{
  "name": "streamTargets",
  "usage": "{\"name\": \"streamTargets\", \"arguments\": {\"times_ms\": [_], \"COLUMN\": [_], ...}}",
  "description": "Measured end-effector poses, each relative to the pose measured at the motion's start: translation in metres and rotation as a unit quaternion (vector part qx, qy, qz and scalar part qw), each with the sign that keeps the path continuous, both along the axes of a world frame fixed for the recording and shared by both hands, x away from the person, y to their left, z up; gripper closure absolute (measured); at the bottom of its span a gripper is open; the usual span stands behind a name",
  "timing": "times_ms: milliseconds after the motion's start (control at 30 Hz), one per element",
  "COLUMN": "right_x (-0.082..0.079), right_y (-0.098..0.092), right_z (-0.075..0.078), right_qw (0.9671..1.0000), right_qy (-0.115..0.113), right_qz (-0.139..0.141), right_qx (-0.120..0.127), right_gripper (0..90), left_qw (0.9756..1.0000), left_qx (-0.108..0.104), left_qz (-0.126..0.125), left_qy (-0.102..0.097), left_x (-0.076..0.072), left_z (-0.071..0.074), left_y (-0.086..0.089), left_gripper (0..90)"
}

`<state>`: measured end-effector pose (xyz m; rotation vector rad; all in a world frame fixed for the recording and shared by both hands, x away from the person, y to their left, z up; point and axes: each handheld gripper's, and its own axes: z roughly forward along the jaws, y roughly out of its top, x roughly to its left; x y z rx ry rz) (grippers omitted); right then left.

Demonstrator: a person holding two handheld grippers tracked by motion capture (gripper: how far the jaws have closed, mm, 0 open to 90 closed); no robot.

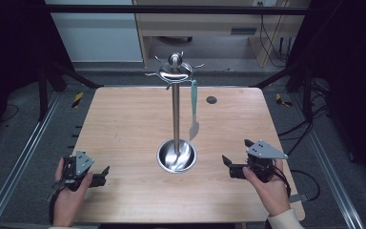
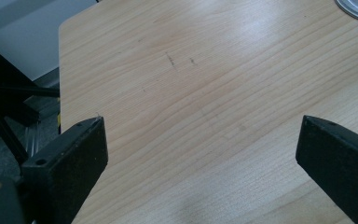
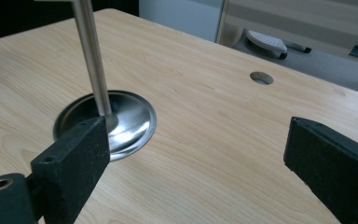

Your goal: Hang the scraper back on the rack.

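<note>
A steel utensil stand [image 1: 176, 109] rises from a round dish base [image 1: 177, 156] in the middle of the wooden table [image 1: 124, 124]. Its top ring of hooks [image 1: 175, 69] carries one teal-handled spatula [image 1: 193, 109], hanging on the right side. My left gripper [image 1: 104, 175] rests open near the table's front left, held by a hand. My right gripper [image 1: 236, 155] is open at the front right, pointing toward the base. In the right gripper view the pole [image 3: 91, 56] and base [image 3: 130, 121] lie beyond the left jaw. Bare wood lies between the jaws of my left gripper [image 2: 200, 140].
A small round hole [image 1: 211, 99] sits in the table's far right part. Metal rails [image 1: 26, 148] run along both sides of the table. A desk and cables stand behind the far edge.
</note>
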<state>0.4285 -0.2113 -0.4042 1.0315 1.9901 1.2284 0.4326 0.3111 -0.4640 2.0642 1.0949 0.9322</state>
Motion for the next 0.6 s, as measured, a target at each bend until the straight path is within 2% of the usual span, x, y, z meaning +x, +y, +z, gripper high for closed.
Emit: {"name": "streamTargets", "arguments": {"times_ms": [33, 67, 133, 200, 233, 267, 300, 333, 367, 467, 567, 600], "right_x": [0.002, 0.009, 0.012, 0.026, 0.026, 0.031, 0.04, 0.042, 0.042, 0.044, 0.042, 0.042], "right_y": [0.0, 0.001, 0.002, 0.006, 0.006, 0.007, 0.009, 0.01, 0.01, 0.01, 0.01, 0.01], "right_z": [-0.003, -0.013, -0.016, -0.029, -0.029, -0.035, -0.049, -0.053, -0.053, -0.065, -0.071, -0.071], "right_qw": [1.0, 0.9999, 0.9998, 0.9993, 0.9993, 0.999, 0.9976, 0.997, 0.997, 0.9959, 0.9946, 0.9946], "right_qy": [0.003, 0.011, 0.016, 0.025, 0.025, 0.025, 0.023, 0.025, 0.025, 0.037, 0.056, 0.056], "right_qz": [-0.004, -0.01, -0.012, -0.027, -0.027, -0.036, -0.059, -0.065, -0.065, -0.056, -0.053, -0.053], "right_qx": [0.0, 0.002, 0.003, -0.003, -0.003, -0.01, -0.027, -0.032, -0.032, -0.06, -0.07, -0.07], "right_gripper": [7.6, 7.7, 7.9, 9.1, 9.1, 9.8, 12.0, 12.8, 12.8, 13.1, 13.4, 13.4], "left_qw": [1.0, 1.0, 1.0, 1.0, 1.0, 1.0, 1.0, 1.0, 1.0, 1.0, 1.0, 1.0], "left_qx": [-0.002, -0.003, -0.004, -0.004, -0.004, -0.004, -0.004, -0.004, -0.002, -0.004, -0.005, -0.005], "left_qz": [0.002, 0.004, 0.005, 0.005, 0.004, 0.003, 0.003, 0.002, 0.001, -0.001, 0.0, 0.0], "left_qy": [-0.001, -0.001, 0.0, 0.0, 0.001, 0.003, 0.005, 0.005, 0.007, 0.006, 0.006, 0.006], "left_x": [0.0, 0.0, 0.0, 0.0, 0.0, 0.0, 0.0, 0.0, -0.001, -0.001, -0.002, -0.002], "left_z": [0.0, 0.0, 0.0, -0.001, -0.001, -0.002, -0.003, -0.003, -0.003, -0.003, -0.003, -0.003], "left_y": [0.001, 0.002, 0.002, 0.002, 0.001, 0.001, 0.0, 0.0, 0.0, -0.001, -0.002, -0.002], "left_gripper": [1.9, 1.9, 1.9, 1.9, 1.9, 1.9, 1.9, 1.9, 1.9, 1.9, 1.9, 1.9]}}
